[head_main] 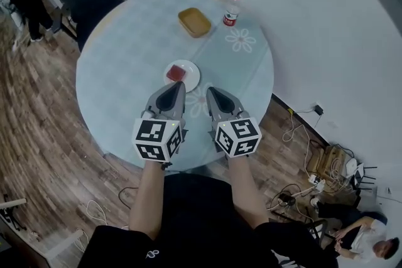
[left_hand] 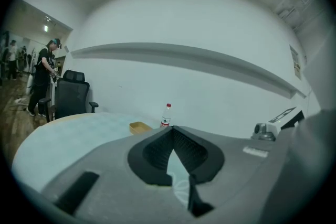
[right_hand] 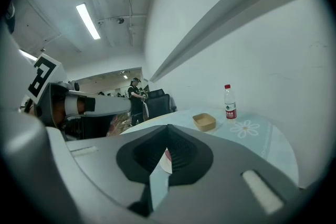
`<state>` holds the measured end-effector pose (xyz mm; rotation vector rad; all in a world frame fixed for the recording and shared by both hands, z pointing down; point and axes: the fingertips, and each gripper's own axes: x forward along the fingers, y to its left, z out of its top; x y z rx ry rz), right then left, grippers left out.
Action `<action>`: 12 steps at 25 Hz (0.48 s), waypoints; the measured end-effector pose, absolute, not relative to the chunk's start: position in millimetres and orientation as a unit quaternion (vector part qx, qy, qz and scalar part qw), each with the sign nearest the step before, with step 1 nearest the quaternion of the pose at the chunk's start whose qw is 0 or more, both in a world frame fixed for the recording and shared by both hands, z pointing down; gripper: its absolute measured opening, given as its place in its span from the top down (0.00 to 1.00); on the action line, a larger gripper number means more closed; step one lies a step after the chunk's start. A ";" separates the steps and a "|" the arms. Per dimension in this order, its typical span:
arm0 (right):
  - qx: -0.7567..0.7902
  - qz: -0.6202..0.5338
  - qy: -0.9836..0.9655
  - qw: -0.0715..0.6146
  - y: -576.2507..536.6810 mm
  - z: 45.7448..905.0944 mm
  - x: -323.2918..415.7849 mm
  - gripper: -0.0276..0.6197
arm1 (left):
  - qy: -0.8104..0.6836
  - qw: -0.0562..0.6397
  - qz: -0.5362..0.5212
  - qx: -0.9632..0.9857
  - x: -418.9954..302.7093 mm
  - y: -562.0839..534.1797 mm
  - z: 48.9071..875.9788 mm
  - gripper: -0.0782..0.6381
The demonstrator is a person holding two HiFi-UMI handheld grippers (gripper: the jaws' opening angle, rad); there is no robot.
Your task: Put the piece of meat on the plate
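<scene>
On the table [head_main: 119,53], plated meat [head_main: 176,73] lies just beyond the closed left tool [head_main: 180,85] and right tool [head_main: 210,90].

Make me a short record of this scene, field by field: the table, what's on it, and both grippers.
table: round, pale cloth
plate: white, near the table's middle
meat: red piece, lying on the plate
tray: tan, far side, looks empty
bottle: red cap, upright, beside the tray
left gripper: shut, empty, just short of the plate
right gripper: shut, empty, beside the left gripper
task state: meat is on the plate
</scene>
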<state>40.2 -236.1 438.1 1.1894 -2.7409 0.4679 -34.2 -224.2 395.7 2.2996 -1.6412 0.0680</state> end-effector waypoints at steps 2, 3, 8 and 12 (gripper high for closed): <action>0.390 0.152 -0.907 0.053 -237.2 432.6 40.0 0.95 | -0.577 0.155 0.033 0.801 -33.2 -221.5 397.5 0.89; 0.390 0.151 -0.907 0.050 -237.5 430.3 40.3 0.95 | -0.579 0.153 0.036 0.800 -32.9 -220.1 397.6 0.89; 0.386 0.149 -0.909 0.045 -236.0 426.9 40.6 0.95 | -0.584 0.151 0.046 0.796 -34.4 -215.5 398.0 0.89; 0.392 0.152 -0.906 0.044 -237.9 429.6 48.7 0.95 | -0.582 0.152 0.053 0.797 -30.1 -218.1 400.9 0.89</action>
